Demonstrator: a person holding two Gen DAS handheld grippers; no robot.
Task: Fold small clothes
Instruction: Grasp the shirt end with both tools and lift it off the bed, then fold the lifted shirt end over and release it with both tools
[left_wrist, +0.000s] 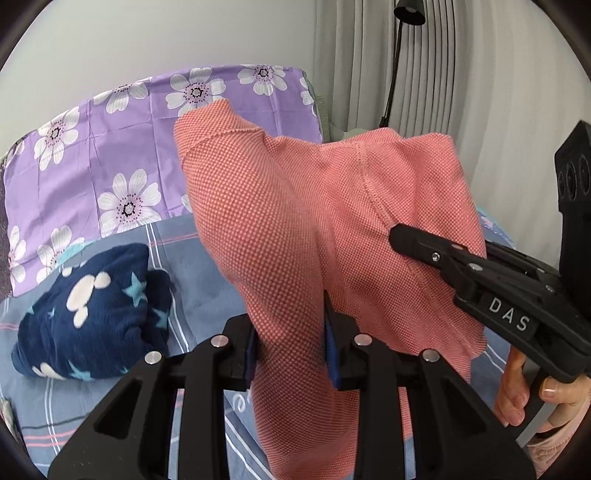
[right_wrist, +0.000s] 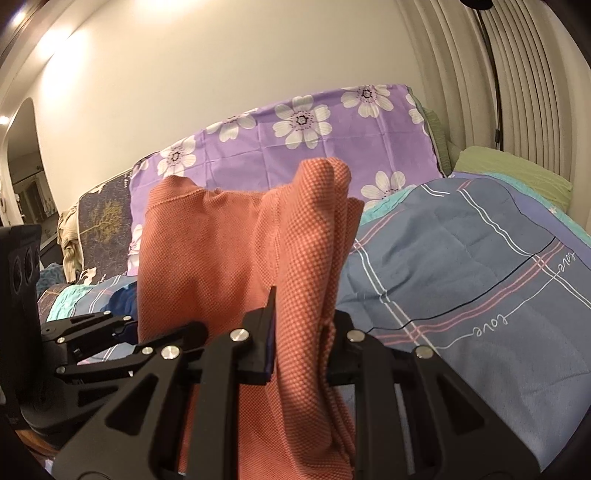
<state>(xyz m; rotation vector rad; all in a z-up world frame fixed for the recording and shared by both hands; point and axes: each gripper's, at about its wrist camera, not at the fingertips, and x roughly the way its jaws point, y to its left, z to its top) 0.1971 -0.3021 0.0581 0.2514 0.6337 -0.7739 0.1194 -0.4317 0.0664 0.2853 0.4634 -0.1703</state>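
Left gripper (left_wrist: 290, 345) clamps coral knit garment (left_wrist: 295, 229); right gripper (right_wrist: 303, 343) pinches bunched edge likewise. Garment lifted above plaid quilt (right_wrist: 480, 280), likely to hang straight for folding. Navy star garment (left_wrist: 96, 314) waits alongside.

Black right tool (left_wrist: 397, 232) marked "DAS", silver screws, perhaps pink sleeve.

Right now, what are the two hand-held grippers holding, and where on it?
Both hold the pink garment, lifted above the bed. The left hand-held gripper pinches a bunched fold; the right hand-held gripper clamps gathered layers beside it. Which edge cannot be told.
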